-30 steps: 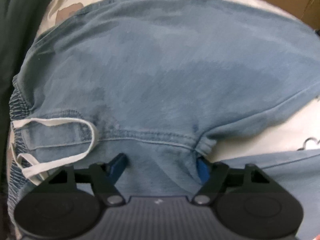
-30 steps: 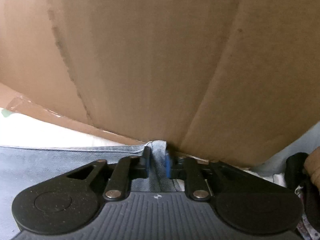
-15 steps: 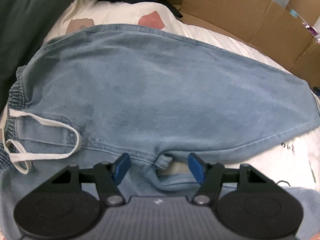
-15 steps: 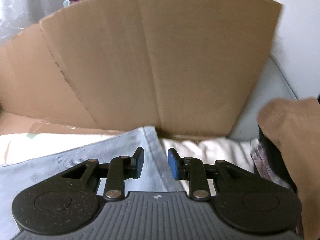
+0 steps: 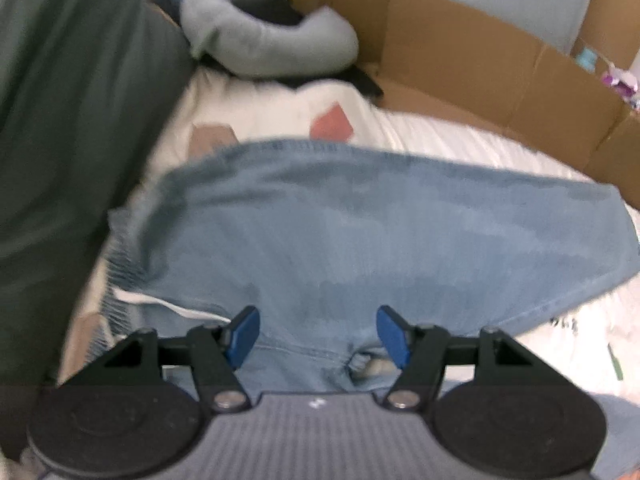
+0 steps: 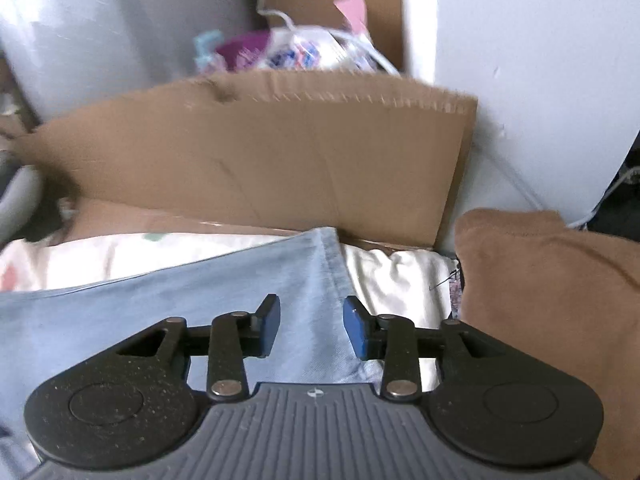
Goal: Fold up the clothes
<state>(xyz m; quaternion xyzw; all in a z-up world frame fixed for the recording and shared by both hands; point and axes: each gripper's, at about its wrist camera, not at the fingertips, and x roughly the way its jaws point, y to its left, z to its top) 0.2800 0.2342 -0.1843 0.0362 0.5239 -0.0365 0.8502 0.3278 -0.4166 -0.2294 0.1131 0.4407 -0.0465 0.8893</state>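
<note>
On bedsheet (image 5: 440, 136), jeans (image 5: 360, 232): no readable label.

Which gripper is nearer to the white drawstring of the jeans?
Left. The left gripper hovers open above the jeans, the white drawstring beside its finger. The right gripper, open, is over the leg hem; no drawstring shows there.

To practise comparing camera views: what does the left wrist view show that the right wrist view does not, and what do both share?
Only the left wrist view: the jeans' white drawstring, a grey pillow, the open left gripper.
Only the right wrist view: a brown garment, the jeans' hem, the open right gripper.
Both: the light blue jeans, the cardboard, the white bedding.
</note>
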